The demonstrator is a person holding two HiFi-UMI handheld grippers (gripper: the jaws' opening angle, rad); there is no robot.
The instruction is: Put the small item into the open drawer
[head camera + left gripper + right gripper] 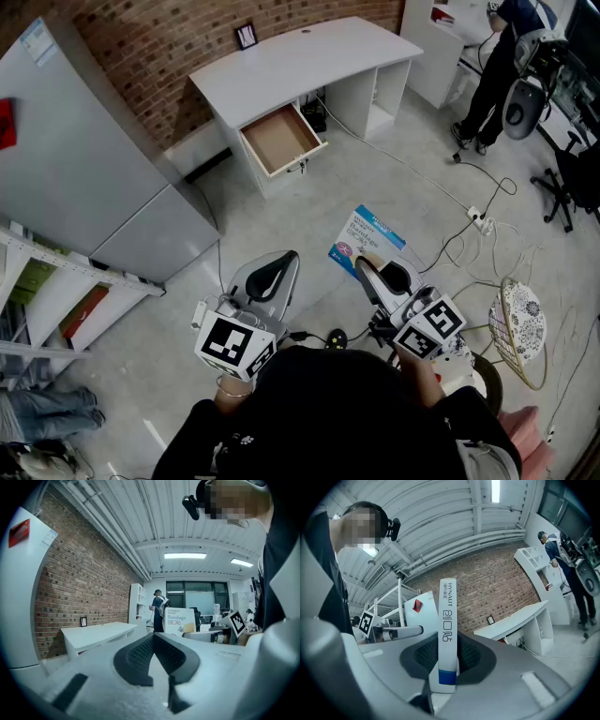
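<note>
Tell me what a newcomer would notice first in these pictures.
The blue and white bandage box clamped in the right gripper stands out over the grey floor. Beyond it, the open drawer juts empty from the white desk against the brick wall. The left gripper is shut on nothing.

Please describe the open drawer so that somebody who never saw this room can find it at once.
In the head view, a white desk stands against the brick wall. The drawer sticks out under the desk's left end. Unlike the white open shelves at the right end, it is pulled out and brown inside.
</note>
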